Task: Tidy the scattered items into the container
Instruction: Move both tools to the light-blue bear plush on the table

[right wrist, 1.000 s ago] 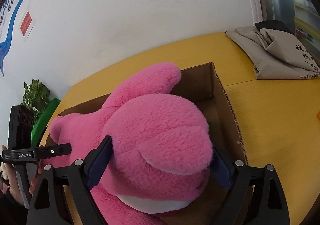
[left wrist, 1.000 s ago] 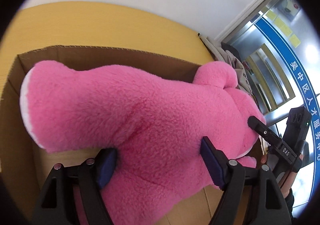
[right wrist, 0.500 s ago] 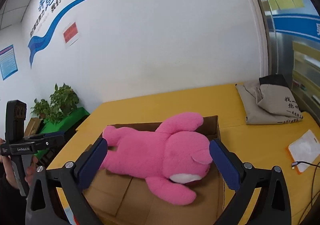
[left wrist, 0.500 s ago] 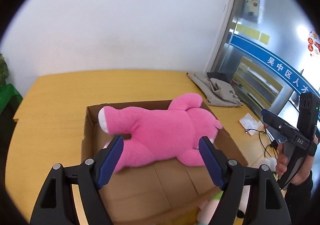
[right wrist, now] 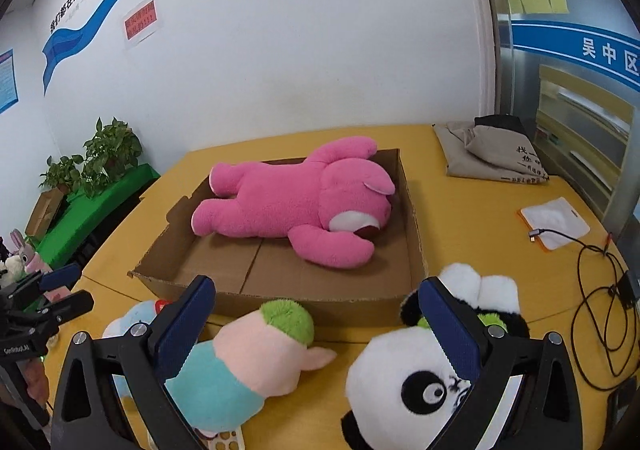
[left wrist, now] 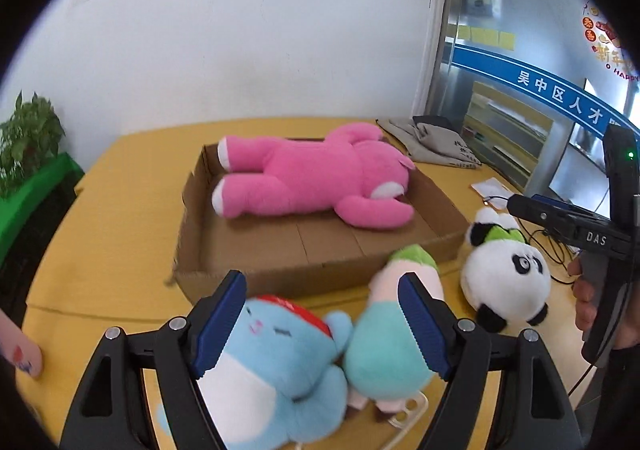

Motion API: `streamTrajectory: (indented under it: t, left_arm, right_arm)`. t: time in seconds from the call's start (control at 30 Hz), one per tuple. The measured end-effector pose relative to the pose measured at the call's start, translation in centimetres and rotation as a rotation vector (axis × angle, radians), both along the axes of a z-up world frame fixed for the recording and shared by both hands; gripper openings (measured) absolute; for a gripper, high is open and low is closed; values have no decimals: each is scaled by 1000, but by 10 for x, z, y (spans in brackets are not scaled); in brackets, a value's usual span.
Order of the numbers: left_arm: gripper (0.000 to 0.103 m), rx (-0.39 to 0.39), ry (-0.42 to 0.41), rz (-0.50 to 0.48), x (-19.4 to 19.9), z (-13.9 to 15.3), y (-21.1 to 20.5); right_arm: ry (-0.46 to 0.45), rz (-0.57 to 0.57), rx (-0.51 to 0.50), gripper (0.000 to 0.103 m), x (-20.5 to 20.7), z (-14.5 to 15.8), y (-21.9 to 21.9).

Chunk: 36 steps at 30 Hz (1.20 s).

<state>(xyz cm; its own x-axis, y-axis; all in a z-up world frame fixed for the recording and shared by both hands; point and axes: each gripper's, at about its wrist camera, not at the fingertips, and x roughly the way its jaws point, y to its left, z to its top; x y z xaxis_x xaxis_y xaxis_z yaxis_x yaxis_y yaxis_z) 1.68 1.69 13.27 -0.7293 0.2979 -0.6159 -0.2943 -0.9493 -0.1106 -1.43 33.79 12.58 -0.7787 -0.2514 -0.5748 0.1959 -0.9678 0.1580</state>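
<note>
A big pink plush bear [left wrist: 312, 177] [right wrist: 296, 205] lies on its side in the shallow cardboard box [left wrist: 320, 246] [right wrist: 248, 274]. In front of the box on the yellow table lie a blue plush [left wrist: 272, 362] [right wrist: 128, 318], a pink-and-teal plush with green hair [left wrist: 384, 346] [right wrist: 244, 362] and a panda plush [left wrist: 504, 278] [right wrist: 412, 382]. My left gripper [left wrist: 320, 326] is open and empty above the blue and teal plushes. My right gripper [right wrist: 320, 330] is open and empty, between the teal plush and the panda.
Folded grey bags [right wrist: 492, 153] lie at the table's back right. A white pouch [right wrist: 554, 221] and black cables [right wrist: 600, 310] lie on the right. Potted plants on a green stand [right wrist: 92, 169] are left of the table.
Both grippers let go of the pink bear, which now lies in the box, and drew back and up toward the table's front; the loose plushes came into view.
</note>
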Motion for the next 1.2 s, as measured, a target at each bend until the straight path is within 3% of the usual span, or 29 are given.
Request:
streamTrajectory:
  t: [0.27, 0.53, 0.77, 1.0, 1.2]
  left_arm:
    - [78, 42, -42, 53, 23, -16, -14]
    - [78, 49, -88, 108, 15, -34, -49]
    - [78, 45, -186, 68, -1, -68, -79]
    - [78, 146, -318, 63, -21, -108, -107]
    - [82, 148, -313, 55, -17, -118, -108]
  right_arm:
    - [-11, 48, 37, 103, 18, -8, -11]
    - [-34, 167, 58, 103, 23, -19, -40]
    - [-63, 419, 74, 103, 37, -42, -96]
    - [-83, 649, 67, 103, 52, -66, -161]
    - [-105, 805, 128, 103, 69, -91, -215]
